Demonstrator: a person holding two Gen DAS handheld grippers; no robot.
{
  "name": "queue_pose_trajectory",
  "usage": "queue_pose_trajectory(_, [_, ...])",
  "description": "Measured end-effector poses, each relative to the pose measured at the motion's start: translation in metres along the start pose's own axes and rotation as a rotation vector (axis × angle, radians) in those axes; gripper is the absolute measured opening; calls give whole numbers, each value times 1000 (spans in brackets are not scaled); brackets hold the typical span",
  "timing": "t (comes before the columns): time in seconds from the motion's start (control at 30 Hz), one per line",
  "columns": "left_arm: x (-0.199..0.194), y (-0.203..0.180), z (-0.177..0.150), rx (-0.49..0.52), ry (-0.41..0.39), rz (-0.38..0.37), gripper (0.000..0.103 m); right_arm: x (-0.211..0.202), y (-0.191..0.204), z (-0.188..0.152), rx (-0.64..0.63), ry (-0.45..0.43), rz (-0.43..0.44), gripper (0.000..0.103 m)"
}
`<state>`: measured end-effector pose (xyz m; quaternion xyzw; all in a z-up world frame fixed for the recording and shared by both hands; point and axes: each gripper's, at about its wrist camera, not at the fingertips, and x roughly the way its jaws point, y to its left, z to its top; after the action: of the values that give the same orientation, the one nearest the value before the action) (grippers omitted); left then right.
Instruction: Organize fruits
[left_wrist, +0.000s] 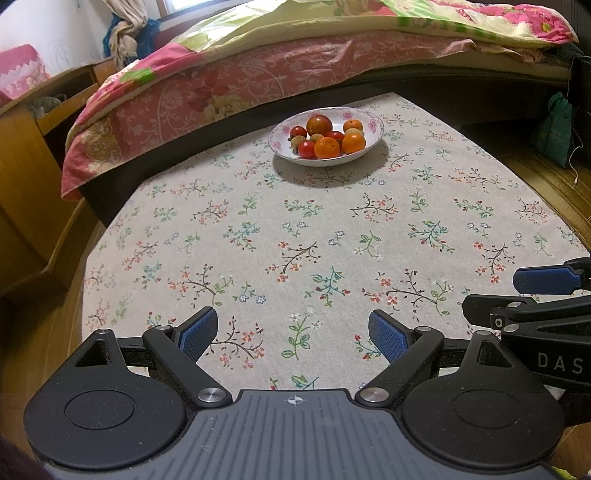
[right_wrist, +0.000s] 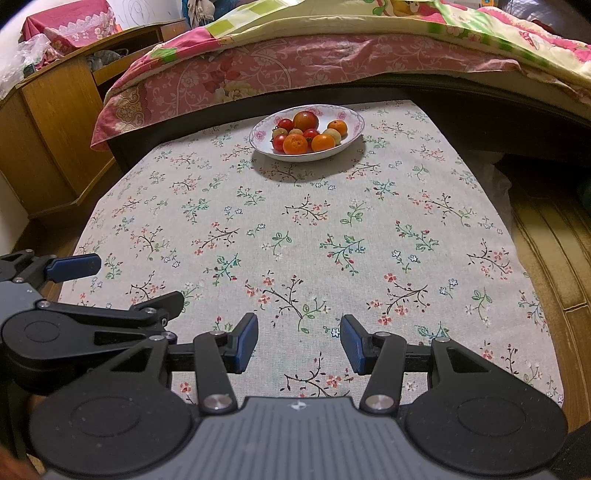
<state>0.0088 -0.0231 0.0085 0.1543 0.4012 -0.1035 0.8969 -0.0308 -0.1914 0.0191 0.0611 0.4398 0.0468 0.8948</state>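
Grippers hover at the table's (left_wrist: 258, 221) near edge: our left gripper (left_wrist: 291, 338) spread wide, our right gripper (right_wrist: 299, 341) narrower, both empty. At the far edge, a bowl (left_wrist: 373, 123) holds fruits (left_wrist: 327, 147); bedding beyond is cropped.

A white bowl (left_wrist: 373, 127) with a pink floral rim sits at the far edge of the cloth-covered desk (left_wrist: 295, 229), heaped with oranges (left_wrist: 327, 147), small red tomatoes (left_wrist: 307, 149) and one large reddish fruit (left_wrist: 319, 124).
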Motion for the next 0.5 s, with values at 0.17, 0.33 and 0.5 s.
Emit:
queue_pose_trajectory(0.17, [-1, -1, 0, 4, -13, 10, 92, 0, 0, 0, 1, -1, 1, 48])
queue_pose_trajectory(0.33, [-1, 0, 2, -2, -17, 13, 92, 2, -1, -2, 5, -8, 4, 48])
queue_pose_trajectory(0.5, [-1, 1, 3, -15, -21, 25, 92, 1, -1, -2, 6, -10, 7, 49])
